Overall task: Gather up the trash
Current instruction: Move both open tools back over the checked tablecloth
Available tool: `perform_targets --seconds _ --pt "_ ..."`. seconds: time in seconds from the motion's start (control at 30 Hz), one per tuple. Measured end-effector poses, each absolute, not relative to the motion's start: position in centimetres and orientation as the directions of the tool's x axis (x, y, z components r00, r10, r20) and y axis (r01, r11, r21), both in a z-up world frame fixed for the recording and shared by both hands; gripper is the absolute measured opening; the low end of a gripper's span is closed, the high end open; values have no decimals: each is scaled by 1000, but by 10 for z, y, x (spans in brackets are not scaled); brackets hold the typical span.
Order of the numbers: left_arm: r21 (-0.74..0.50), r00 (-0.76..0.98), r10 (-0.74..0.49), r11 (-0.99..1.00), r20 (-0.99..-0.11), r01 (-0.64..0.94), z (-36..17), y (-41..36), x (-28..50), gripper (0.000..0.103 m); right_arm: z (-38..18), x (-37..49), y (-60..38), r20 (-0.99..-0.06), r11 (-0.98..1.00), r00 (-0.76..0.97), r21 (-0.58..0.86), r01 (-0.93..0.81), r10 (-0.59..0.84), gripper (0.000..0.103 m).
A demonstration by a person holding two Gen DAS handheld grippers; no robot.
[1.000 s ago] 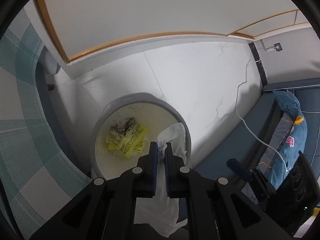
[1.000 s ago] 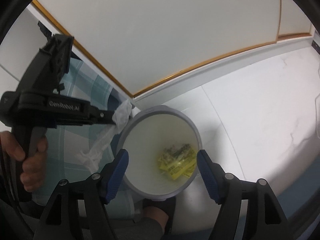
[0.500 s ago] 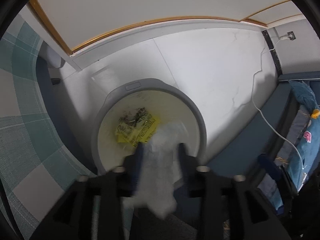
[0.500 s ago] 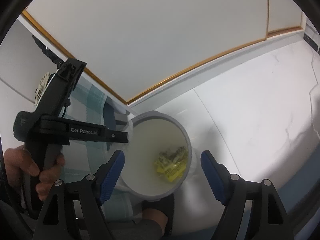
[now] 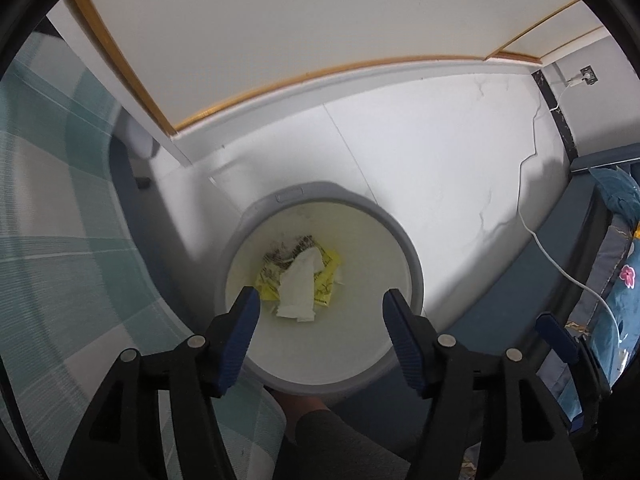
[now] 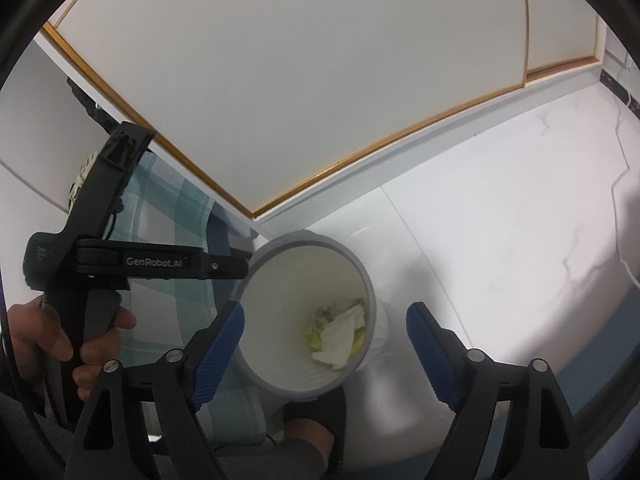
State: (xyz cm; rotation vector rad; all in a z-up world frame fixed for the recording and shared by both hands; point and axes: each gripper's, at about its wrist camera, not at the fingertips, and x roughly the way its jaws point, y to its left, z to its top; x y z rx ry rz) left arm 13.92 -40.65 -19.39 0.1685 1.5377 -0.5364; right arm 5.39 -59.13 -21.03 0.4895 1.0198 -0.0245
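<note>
The left gripper (image 5: pixel 320 312) hangs over the bin (image 5: pixel 414 276) with its blue pads spread wide and nothing between them; a second ago they pinched the white tissue (image 5: pixel 300 288), which now lies at the bin's bottom on the yellow wrappers (image 5: pixel 330 280). The right gripper (image 6: pixel 324 344) is also gaping and empty, beside the bin's rim. The wrappers' print is too blurred to read. A foot (image 6: pixel 310 436) below the bin is partly hidden.

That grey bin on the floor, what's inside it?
Inside the grey bin, a crumpled white tissue lies on top of yellow wrappers, with dark-speckled scraps behind. The tissue covers part of the wrappers; anything beneath is hidden.
</note>
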Motion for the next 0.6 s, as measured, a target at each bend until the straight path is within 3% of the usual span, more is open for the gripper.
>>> perform_targets --seconds 0.2,0.27,0.5,0.6 --pt "-188 63 -241 875 -968 445 -158 -398 132 61 -184 51 -586 -800 904 571 364 224 181 89" --pt "-175 107 -247 877 -963 448 -144 -392 130 68 -174 50 -585 -793 908 585 357 221 170 89" --pt "-167 239 -291 886 -926 432 -97 -366 123 70 -119 47 -568 -743 928 654 329 174 140 93" --pt "-153 305 -296 896 -905 417 -77 -349 117 77 -93 48 -554 -712 936 688 322 141 142 93"
